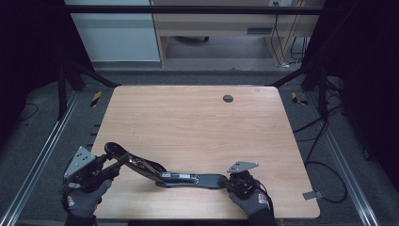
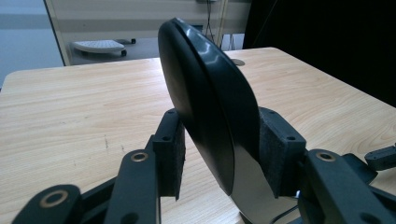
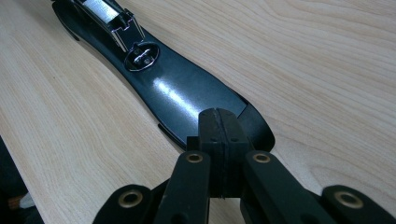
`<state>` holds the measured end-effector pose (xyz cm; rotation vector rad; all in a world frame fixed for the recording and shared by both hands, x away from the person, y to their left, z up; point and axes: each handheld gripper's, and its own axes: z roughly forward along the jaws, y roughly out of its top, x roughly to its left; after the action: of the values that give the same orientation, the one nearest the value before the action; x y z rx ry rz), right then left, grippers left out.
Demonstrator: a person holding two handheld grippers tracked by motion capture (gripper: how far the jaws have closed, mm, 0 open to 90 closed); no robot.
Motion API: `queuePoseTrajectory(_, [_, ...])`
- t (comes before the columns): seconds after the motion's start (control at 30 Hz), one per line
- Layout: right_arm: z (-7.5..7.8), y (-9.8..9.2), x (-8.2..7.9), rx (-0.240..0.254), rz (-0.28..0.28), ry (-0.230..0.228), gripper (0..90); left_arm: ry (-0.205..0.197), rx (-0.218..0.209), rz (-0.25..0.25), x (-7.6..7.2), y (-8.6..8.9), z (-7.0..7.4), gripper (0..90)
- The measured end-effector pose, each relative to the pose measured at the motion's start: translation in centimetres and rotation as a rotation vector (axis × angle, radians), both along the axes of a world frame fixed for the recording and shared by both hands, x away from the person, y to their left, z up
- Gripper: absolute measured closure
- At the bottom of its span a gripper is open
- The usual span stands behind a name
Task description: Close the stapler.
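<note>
A long black stapler [image 1: 162,172] lies opened out near the front edge of the wooden table [image 1: 197,122]. Its glossy top arm rises at a slant toward the left, and its flat base, with a metal staple channel and a small oval anvil, rests on the table. The left gripper [image 1: 109,165] has its fingers [image 2: 170,154] clamped on the rounded end of the raised arm. The right gripper [image 1: 231,181] has its fingers [image 3: 210,128] clenched together over the base's tip. A dark round grommet [image 1: 227,98] sits far back on the table, well apart.
</note>
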<state>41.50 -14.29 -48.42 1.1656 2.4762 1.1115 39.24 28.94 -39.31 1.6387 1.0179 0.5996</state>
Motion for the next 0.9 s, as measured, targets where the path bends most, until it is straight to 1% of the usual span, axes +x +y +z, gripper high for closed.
queuePoseTrajectory(0.37, [-0.11,0.05,0.06,-0.006,0.004,0.002,90.0,0.0,0.003,-0.007,-0.01,-0.36,0.27,55.8])
queuePoseTrajectory(0.63, [-0.18,0.07,0.05,-0.006,0.004,-0.006,90.0,-0.001,0.004,-0.011,0.0,-0.62,0.43,56.2])
queuePoseTrajectory(0.9, [-0.15,0.05,0.03,-0.003,-0.002,0.003,90.0,-0.003,0.003,-0.017,0.04,-0.75,0.52,56.5])
